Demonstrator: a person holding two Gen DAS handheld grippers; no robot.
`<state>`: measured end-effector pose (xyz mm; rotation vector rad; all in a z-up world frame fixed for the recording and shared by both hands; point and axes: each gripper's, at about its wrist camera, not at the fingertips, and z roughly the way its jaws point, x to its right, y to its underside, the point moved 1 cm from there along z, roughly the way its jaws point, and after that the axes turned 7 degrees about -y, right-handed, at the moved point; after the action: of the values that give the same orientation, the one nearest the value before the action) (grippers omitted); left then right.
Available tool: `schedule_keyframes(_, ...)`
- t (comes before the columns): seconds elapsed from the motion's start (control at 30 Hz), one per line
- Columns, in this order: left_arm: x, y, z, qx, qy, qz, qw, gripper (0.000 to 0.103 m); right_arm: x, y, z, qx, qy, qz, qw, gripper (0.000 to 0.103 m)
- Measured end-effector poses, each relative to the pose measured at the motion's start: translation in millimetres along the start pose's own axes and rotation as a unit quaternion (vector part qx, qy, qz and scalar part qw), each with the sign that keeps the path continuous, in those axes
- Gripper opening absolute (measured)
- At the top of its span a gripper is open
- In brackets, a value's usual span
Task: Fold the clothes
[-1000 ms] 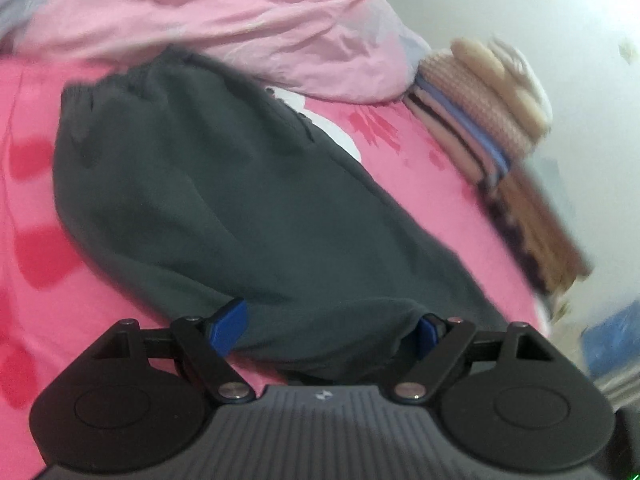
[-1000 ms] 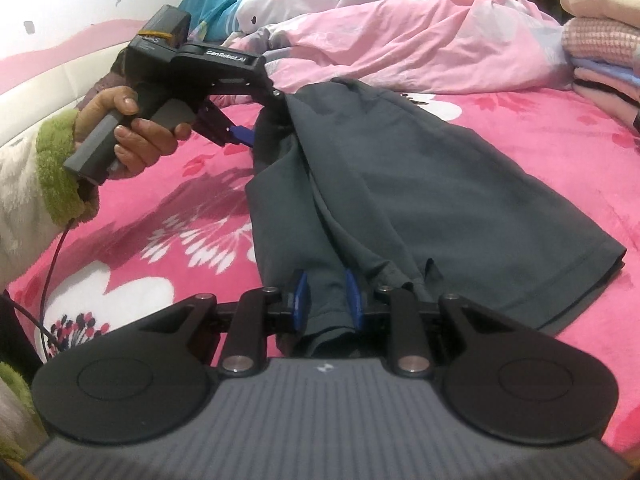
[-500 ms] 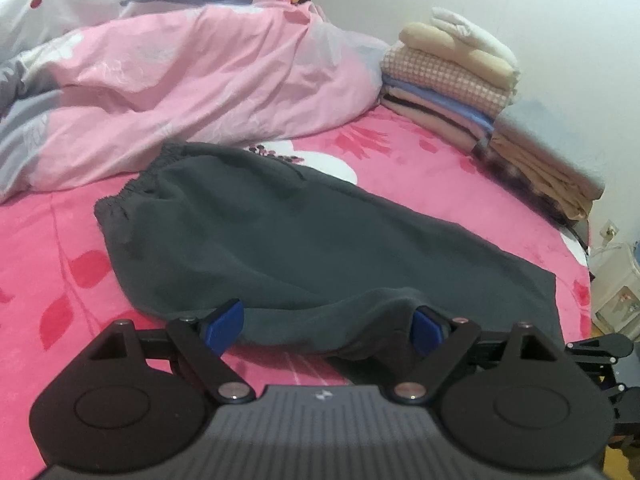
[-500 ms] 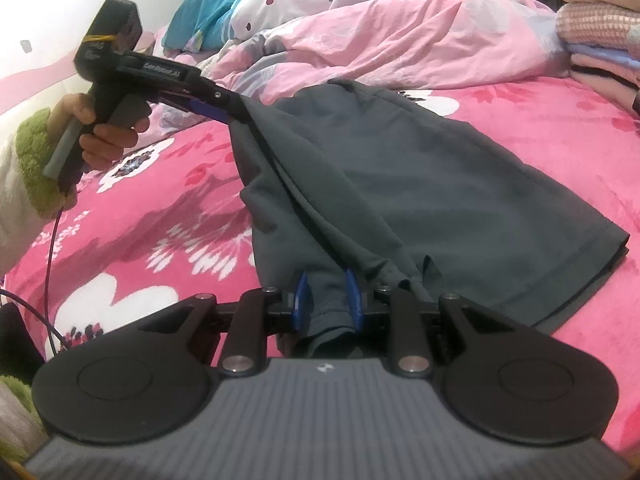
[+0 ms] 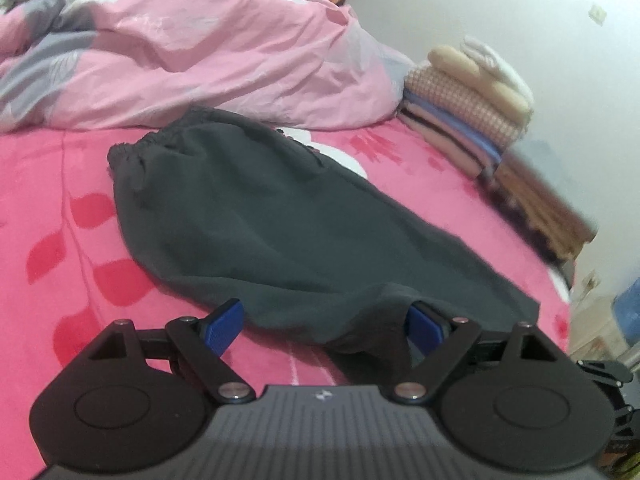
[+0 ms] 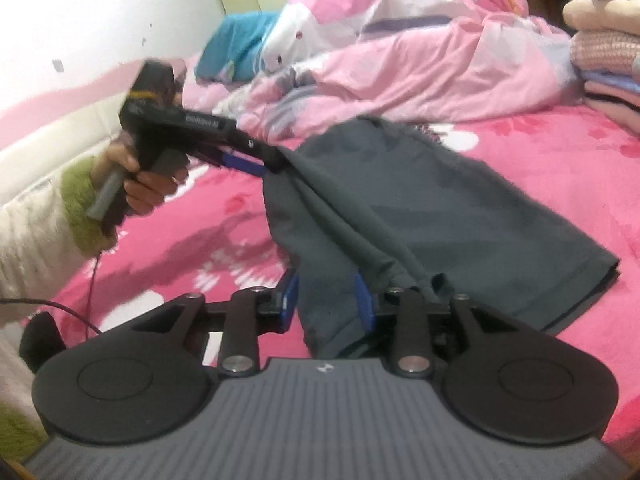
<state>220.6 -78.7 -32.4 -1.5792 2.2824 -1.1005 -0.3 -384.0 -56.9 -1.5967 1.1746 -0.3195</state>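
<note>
Both grippers, left gripper [image 5: 324, 320] and right gripper [image 6: 326, 300], spread apart around dark trousers [image 5: 280, 220] at centre frame; seemingly halved lengthwise, cross-folds remain.

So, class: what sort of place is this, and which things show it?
Most likely a bedroom: a pink floral bed, a rumpled duvet, and folded clothes stacked by the wall.

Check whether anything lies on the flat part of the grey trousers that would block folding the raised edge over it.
Nothing visible does. The flat part of the grey trousers is bare. The pink duvet lies past the waistband, and the stack of folded clothes stands off to the side, apart from the trousers.
</note>
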Motion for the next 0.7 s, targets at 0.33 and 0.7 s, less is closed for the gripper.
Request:
schedule_keyframes(0.33, -17, 12, -9, 0.016, 0.020, -0.053, 0.9983, 0.089, 40, -4, -5, 0.010, 0.048, 0.070, 0.996, 0.058)
schedule_keyframes(0.7, 3, 32, -4, 0.004, 0.016, -0.015, 0.9998, 0.089, 38, -18, 16, 0.009, 0.013, 0.008, 1.000, 0.058)
